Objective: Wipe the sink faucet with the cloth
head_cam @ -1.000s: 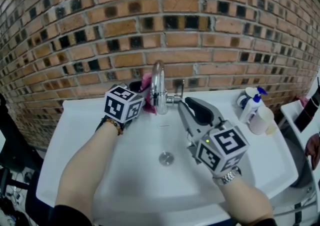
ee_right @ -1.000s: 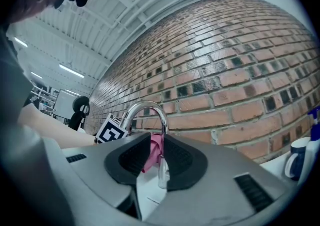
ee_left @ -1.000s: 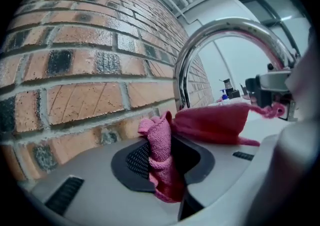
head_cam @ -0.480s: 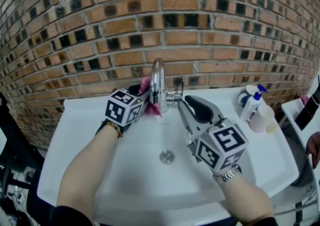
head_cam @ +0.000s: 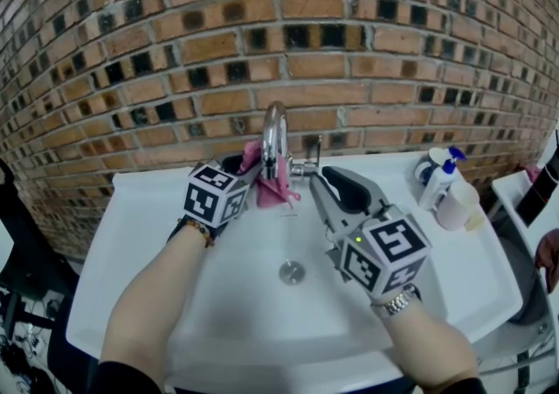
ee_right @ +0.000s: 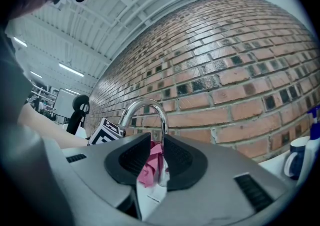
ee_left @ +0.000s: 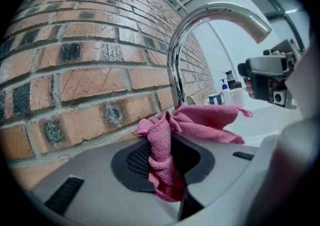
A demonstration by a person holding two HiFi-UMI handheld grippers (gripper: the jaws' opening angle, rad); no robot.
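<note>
Cloth (ee_left: pixel 200 122) pinched tight by the left gripper (head_cam: pixel 248 167) bunches just ahead of its jaws against the faucet (head_cam: pixel 276 134) stem. I'd press it round the chrome (base upward); the right gripper (head_cam: pixel 328 183), parted and empty, hovers alongside.

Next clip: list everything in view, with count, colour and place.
Brick wall: one, red-brown, behind the sink.
Sink: one, white, below the wall.
Faucet: one, chrome, centre of the sink's back edge.
Drain: one, metal, basin middle.
Cloth: one, pink, at the faucet's base.
Spray bottle: one, white with blue head, sink's right rear.
Mug: one, blue, beside the spray bottle.
Container: one, white, right of the bottle.
Left tool: one, grey, shut on the cloth.
Right tool: one, grey, open, empty, right of the faucet.
</note>
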